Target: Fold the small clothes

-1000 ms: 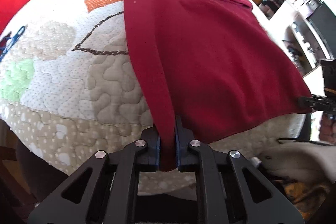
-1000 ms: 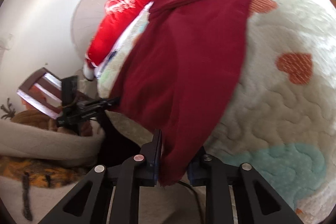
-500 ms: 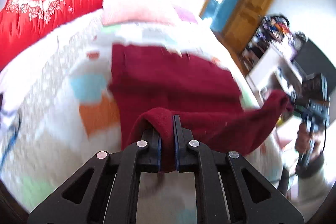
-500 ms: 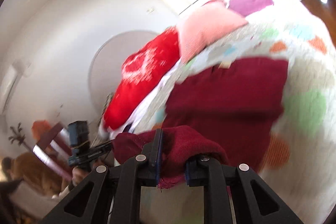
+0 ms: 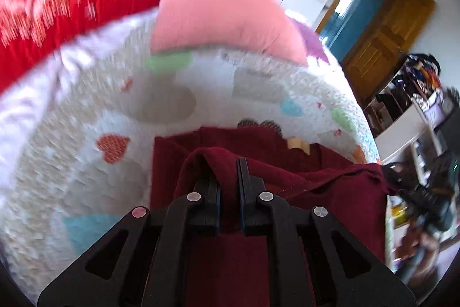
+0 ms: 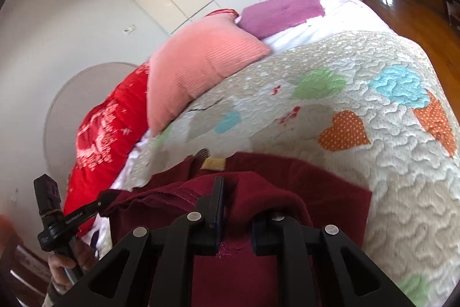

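The dark red garment (image 5: 325, 163), a soft, matte knit with a tan label (image 5: 299, 145) at its far edge, lies on the quilt (image 5: 86, 171) near the camera side of the bed, its near portion lifted and doubled over the flat lower layer. Its long axis cannot be judged now; the folded edge runs side to side between the two tools. The left gripper (image 5: 228, 192) is clamped tight on a bunched fold of the fabric. The right gripper (image 6: 237, 209) has cloth draped over and between its jaws, which are opening; whether the pads press the cloth cannot be told. The quilt is cream, stippled with wavy stitching and patched with orange, green and blue hearts. Beyond it sit a ribbed pink cushion (image 6: 198, 62), a purple cushion (image 6: 281, 10) and a red blanket (image 6: 112, 128) with white print. A second ago the garment lay stretched out long across the bed, held by its near hem at the bed's edge; that hem has since been carried over toward the label end.
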`<act>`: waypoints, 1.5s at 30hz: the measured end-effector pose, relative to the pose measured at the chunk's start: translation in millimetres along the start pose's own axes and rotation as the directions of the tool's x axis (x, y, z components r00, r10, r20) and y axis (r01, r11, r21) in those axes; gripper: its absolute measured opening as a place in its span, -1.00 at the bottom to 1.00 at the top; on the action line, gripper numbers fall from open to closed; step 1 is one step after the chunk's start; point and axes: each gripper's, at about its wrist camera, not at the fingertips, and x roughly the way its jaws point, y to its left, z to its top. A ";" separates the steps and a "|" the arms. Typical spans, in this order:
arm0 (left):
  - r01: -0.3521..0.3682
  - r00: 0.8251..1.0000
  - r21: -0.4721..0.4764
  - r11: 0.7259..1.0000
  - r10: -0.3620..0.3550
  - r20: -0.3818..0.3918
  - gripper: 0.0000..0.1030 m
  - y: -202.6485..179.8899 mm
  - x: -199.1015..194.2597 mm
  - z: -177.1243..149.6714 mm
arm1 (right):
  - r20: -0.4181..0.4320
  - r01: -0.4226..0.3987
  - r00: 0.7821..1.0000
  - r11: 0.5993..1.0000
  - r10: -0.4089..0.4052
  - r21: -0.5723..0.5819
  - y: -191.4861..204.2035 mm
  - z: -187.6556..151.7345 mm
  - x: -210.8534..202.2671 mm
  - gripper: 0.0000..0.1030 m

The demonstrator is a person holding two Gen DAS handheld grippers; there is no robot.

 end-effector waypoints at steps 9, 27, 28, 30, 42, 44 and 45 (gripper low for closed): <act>0.014 1.000 0.084 0.996 -0.016 0.018 -0.04 0.7 -22.6 4.1 | 0.031 0.036 0.999 0.999 -0.035 -0.009 -16.2 -7.7 -39.6 0.11; 0.017 0.999 0.121 0.992 -0.022 0.044 0.55 13.1 -63.1 -74.3 | -0.060 0.182 0.980 0.976 -0.190 -0.116 0.2 -62.9 -33.4 -0.01; 0.020 0.999 0.123 0.992 -0.024 0.026 0.55 15.3 -62.0 -84.2 | -0.075 0.162 0.982 0.978 -0.173 -0.133 2.8 -75.9 -45.0 -0.01; 0.017 1.000 0.141 0.990 -0.015 -0.014 0.55 16.4 -58.0 -100.9 | -0.092 0.146 0.983 0.977 -0.162 -0.155 6.3 -96.1 -59.0 -0.01; 0.017 0.997 0.243 0.970 0.002 -0.075 -0.23 4.6 -47.2 -120.7 | -0.087 0.126 0.985 0.963 -0.150 -0.239 17.5 -133.3 -78.4 -0.89; -0.010 0.997 0.239 0.971 0.026 -0.066 -0.23 12.2 -49.6 -121.6 | -0.061 0.161 0.982 0.957 -0.181 -0.243 16.4 -129.6 -92.7 -0.89; -0.037 0.997 0.233 0.972 0.053 -0.063 -0.23 17.2 -46.9 -122.3 | -0.070 0.178 0.977 0.953 -0.200 -0.245 15.1 -128.4 -91.3 -0.89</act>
